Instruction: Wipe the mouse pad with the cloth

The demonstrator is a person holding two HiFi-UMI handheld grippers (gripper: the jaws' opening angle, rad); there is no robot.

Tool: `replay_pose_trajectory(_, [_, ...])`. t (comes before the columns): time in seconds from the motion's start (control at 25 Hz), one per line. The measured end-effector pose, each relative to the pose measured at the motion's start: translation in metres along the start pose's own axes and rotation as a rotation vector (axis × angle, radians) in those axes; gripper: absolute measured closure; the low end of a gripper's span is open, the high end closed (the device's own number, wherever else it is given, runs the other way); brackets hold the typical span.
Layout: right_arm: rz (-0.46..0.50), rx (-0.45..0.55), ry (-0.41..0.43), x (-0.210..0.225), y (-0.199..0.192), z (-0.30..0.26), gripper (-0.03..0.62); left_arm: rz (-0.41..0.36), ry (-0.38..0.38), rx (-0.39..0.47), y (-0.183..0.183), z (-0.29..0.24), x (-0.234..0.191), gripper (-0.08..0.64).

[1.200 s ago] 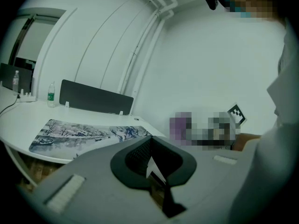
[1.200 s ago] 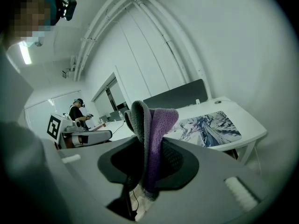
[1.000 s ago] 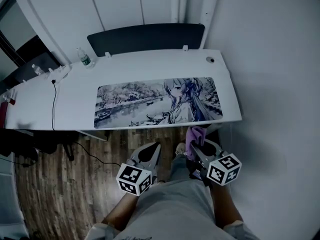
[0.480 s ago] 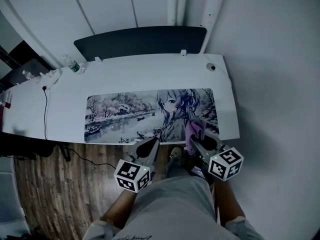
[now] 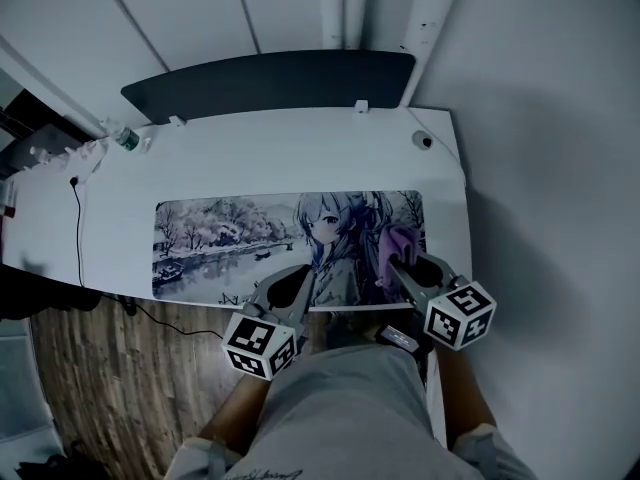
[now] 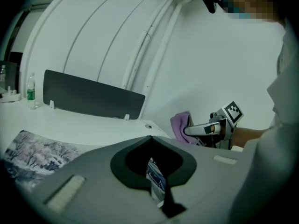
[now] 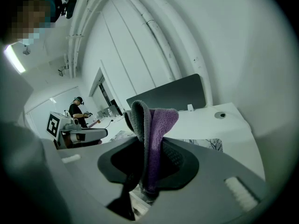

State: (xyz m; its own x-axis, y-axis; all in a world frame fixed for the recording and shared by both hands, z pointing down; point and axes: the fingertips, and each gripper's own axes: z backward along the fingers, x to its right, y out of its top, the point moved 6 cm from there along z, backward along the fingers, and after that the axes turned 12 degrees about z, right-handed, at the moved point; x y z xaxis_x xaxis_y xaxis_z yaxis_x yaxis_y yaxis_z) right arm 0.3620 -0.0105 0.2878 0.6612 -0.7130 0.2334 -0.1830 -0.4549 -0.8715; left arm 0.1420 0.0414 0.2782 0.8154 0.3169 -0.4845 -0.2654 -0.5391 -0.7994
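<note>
The mouse pad (image 5: 250, 238), a long mat printed with an anime girl and a wintry river, lies along the front of the white desk (image 5: 300, 158). My right gripper (image 5: 398, 258) is shut on a purple-and-grey cloth (image 5: 393, 244), which hangs over the pad's right end. In the right gripper view the cloth (image 7: 152, 125) stands folded up out of the jaws. My left gripper (image 5: 292, 290) hovers over the pad's near edge, shut with nothing in it; its tips (image 6: 150, 138) meet. From the left gripper view I see the cloth (image 6: 180, 125) to the right.
A dark panel (image 5: 270, 80) stands along the desk's back edge. A water bottle (image 5: 120, 138) and a black cable (image 5: 75, 228) sit at the far left, a round grommet (image 5: 423, 141) at the back right. White wall bounds the right side. Wood floor (image 5: 90, 388) lies lower left.
Both grippers have moved forward, from in front of the desk's edge to over the pad's near edge. The cloth has travelled with the right gripper onto the pad's right end.
</note>
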Motion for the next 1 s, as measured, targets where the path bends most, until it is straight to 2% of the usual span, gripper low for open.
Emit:
replay_pose_trajectory(0.36, [-0.034, -0.041, -0.008, 0.056, 0.003, -0.013, 0.479, 0.012, 0.037, -0.025, 0.012, -0.039, -0.005, 0.541])
replay_pose_trajectory(0.6, [-0.079, -0.079, -0.054, 0.080, -0.005, -0.010, 0.479, 0.024, 0.045, -0.054, 0.013, -0.050, -0.013, 0.541])
replay_pose_trajectory(1.0, [-0.141, -0.174, -0.176, 0.121, -0.026, -0.025, 0.479, 0.017, 0.003, -0.092, 0.023, -0.078, -0.038, 0.541])
